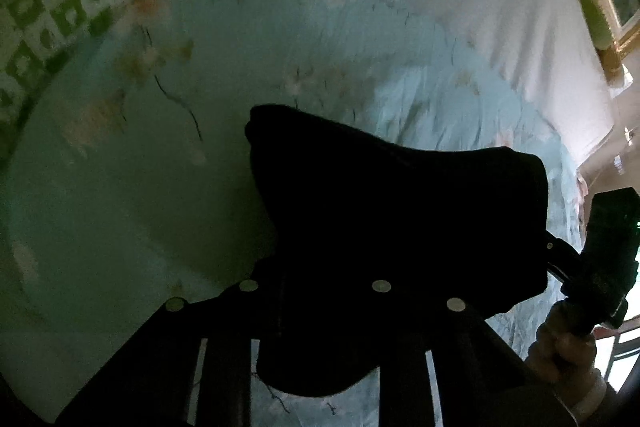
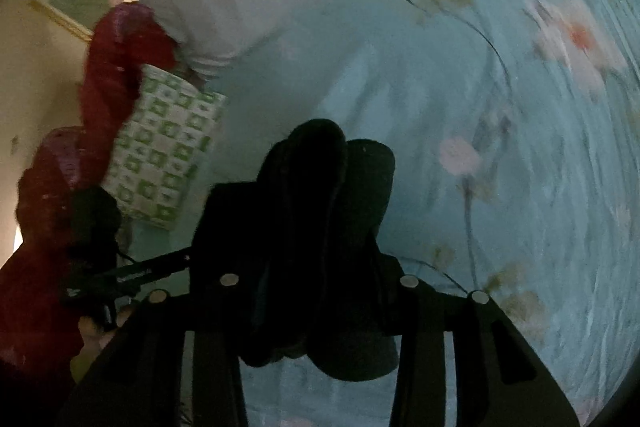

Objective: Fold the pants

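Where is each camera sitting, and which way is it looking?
Left wrist: sits on the left hand-held gripper, looks down at black pants on the blue flowered bedsheet; the person's right hand shows.
Right wrist: sits on the right hand-held gripper, looks down at bunched pants; a red sleeve shows.
Both share: pants, sheet, green-checked pillow.
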The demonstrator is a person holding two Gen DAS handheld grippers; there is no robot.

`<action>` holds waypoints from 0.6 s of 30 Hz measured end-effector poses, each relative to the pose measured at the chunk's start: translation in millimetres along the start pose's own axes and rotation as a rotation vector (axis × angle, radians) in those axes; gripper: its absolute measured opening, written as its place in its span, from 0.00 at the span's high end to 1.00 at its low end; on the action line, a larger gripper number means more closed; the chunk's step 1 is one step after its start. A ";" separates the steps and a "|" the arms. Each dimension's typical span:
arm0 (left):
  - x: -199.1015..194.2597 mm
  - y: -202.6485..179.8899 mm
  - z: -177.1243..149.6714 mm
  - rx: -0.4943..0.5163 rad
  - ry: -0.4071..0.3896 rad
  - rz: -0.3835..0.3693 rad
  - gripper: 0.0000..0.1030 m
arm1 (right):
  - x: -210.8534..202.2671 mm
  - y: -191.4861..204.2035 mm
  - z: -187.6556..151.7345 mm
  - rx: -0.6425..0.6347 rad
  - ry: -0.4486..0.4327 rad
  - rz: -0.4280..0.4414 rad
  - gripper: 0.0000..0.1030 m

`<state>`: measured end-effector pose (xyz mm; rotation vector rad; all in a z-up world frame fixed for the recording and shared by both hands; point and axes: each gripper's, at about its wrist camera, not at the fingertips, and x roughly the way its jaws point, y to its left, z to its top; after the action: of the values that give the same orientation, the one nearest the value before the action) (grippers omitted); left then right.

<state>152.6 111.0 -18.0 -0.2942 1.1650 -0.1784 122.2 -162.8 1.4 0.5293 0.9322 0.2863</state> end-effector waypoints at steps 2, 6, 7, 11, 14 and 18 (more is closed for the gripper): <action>-1.7 2.7 3.0 -0.009 -0.004 0.004 0.81 | 4.4 6.1 6.7 -0.019 0.001 -0.004 0.61; 15.6 12.2 -0.1 -0.029 0.042 0.033 0.78 | 27.4 2.1 7.5 -0.013 0.058 -0.066 0.59; 18.2 13.8 -0.6 -0.028 0.049 0.036 0.77 | 33.9 -1.6 6.4 -0.005 0.080 -0.115 0.56; 25.9 18.0 -8.2 -0.018 0.049 0.052 0.59 | 38.3 -19.2 1.9 0.022 0.094 -0.184 0.48; 24.9 19.4 -10.0 -0.009 0.044 0.066 0.53 | 35.6 -28.6 -2.3 0.028 0.095 -0.183 0.42; 14.8 17.6 -9.1 0.003 0.031 0.092 0.45 | 23.1 -27.4 -3.1 0.031 0.072 -0.179 0.42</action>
<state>149.8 122.2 -39.9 -0.2349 1.2067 -0.1046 133.2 -174.2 -30.9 0.4631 1.0479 0.1299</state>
